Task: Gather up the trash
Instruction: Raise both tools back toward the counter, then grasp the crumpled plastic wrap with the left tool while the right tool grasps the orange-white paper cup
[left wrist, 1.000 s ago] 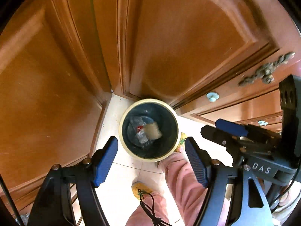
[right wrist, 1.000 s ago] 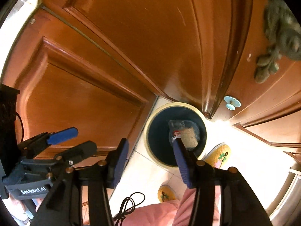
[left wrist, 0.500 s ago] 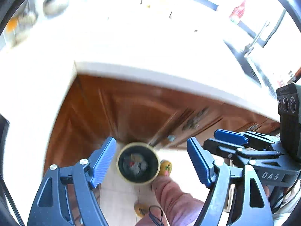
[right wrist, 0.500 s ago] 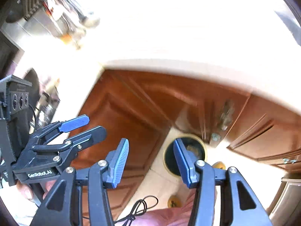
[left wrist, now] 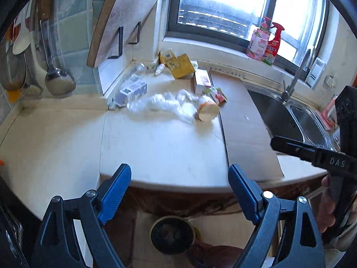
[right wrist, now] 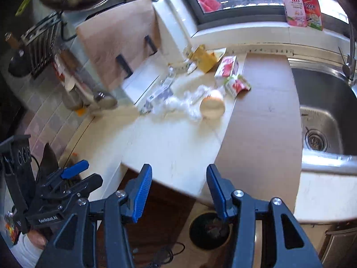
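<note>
Trash point(left wrist: 176, 105) lies scattered on the tabletop point(left wrist: 160, 147) while we hold both grippers empty above its edge.
From the left wrist we see our left gripper point(left wrist: 179, 195) with its jaws opening and nothing between them; plastic wrap, a small carton point(left wrist: 131, 92), a yellow packet point(left wrist: 181, 67) and a round cup point(left wrist: 208, 111) sit near the back wall, and the bin point(left wrist: 171, 234) stands on the floor below. From the right wrist our right gripper point(right wrist: 178, 193) has its jaws apart and empty; the same litter lies left of the sink point(right wrist: 323, 111).
</note>
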Available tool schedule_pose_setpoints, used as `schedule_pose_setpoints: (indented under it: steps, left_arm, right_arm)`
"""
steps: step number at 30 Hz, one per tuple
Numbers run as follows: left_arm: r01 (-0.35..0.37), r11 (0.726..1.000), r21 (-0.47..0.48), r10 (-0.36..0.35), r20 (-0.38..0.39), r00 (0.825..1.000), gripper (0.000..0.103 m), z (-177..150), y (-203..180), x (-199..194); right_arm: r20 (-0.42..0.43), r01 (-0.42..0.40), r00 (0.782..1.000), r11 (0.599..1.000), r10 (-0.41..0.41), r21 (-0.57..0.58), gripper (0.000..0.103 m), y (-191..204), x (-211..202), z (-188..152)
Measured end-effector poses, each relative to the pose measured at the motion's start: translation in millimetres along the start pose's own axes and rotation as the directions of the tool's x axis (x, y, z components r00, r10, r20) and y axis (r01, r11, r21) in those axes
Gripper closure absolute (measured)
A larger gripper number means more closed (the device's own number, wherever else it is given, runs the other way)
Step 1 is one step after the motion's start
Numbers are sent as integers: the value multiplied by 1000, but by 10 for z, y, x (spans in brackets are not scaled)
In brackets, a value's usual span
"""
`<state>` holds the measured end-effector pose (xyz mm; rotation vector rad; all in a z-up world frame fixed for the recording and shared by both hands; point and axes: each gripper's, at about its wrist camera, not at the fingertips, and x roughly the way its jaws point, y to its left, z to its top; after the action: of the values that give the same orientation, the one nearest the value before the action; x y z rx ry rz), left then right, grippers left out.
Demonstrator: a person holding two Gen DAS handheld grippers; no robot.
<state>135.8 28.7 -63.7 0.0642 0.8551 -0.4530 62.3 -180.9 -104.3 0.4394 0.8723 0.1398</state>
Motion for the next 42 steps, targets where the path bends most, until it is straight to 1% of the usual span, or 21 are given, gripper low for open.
schedule_pose_setpoints:
  steps: [4, 5, 7, 9, 11, 15, 16, 19, 22, 24, 27, 29, 34, 35, 39, 41, 42]
  left_arm:
    - [-18, 999, -29, 17, -21, 1000, 16, 346, 9, 371]
    - [-28, 999, -28, 27, -22, 999, 16, 419, 10, 445]
    - [-56, 998, -27, 55, -33, 998, 16, 568, 22, 663]
    - [-83, 996, -41, 81, -55, 995, 16, 751, 56, 897]
    - [-96, 993, -70, 91, -80, 993, 16, 872, 121, 1116]
    - [-136, 982, -133, 118, -132, 984, 16, 1047, 251, 1549]
    - [-149, 978, -149, 127, -147, 981, 16, 1094, 287, 1676]
    - [-179, 969, -171, 151, -164, 975, 16, 1171, 355, 1898]
    - [-187, 963, -195, 152, -181, 972, 16, 1222, 407, 2050]
    - [-194, 961, -197, 157, -187, 970, 16, 1252, 412, 2126]
    - [-208, 959, -191, 170, -200, 965, 16, 1284, 400, 2265]
    - [-212, 959, -189, 170, -213, 962, 16, 1297, 396, 2362]
    - [-219, 959, -181, 172, -247, 954, 16, 1329, 392, 2576]
    - [-220, 959, -181, 171, -253, 952, 18, 1329, 392, 2617]
    - [-211, 959, -187, 151, -293, 944, 37, 1304, 396, 2756]
    - [-216, 959, -182, 156, -297, 942, 40, 1295, 383, 2782]
    - [-217, 960, -179, 158, -294, 943, 44, 1296, 378, 2783]
  right_arm:
    - [-17, 1, 1000, 1000, 0, 28, 52, -177, 159, 452]
    - [-24, 4, 1000, 999, -3, 33, 52, -207, 223, 523]
    - [-55, 16, 998, 998, -13, 54, 52, -333, 384, 770]
    - [-89, 25, 996, 997, -18, 75, 51, -432, 559, 909]
    - [-130, 34, 991, 994, -21, 102, 51, -544, 759, 1055]
    - [-214, 24, 977, 988, 10, 155, 51, -718, 1201, 1274]
    - [-226, 20, 974, 987, 17, 161, 51, -730, 1283, 1295]
    - [-277, 9, 960, 986, 39, 168, 51, -770, 1569, 1366]
    - [-334, 7, 941, 986, 50, 167, 51, -764, 1815, 1370]
    - [-371, 8, 927, 987, 52, 158, 51, -741, 1951, 1345]
    - [-406, 7, 912, 990, 52, 142, 51, -707, 2083, 1301]
    - [-410, -6, 910, 989, 66, 145, 51, -700, 2120, 1277]
    - [-403, -20, 912, 991, 73, 135, 52, -694, 2129, 1257]
    - [-403, -21, 912, 991, 74, 134, 52, -699, 2127, 1251]
    - [-394, -31, 915, 990, 84, 140, 57, -726, 2100, 1238]
    - [-390, -37, 916, 989, 91, 142, 58, -737, 2075, 1231]
    - [-385, -40, 918, 989, 92, 141, 59, -736, 2064, 1228]
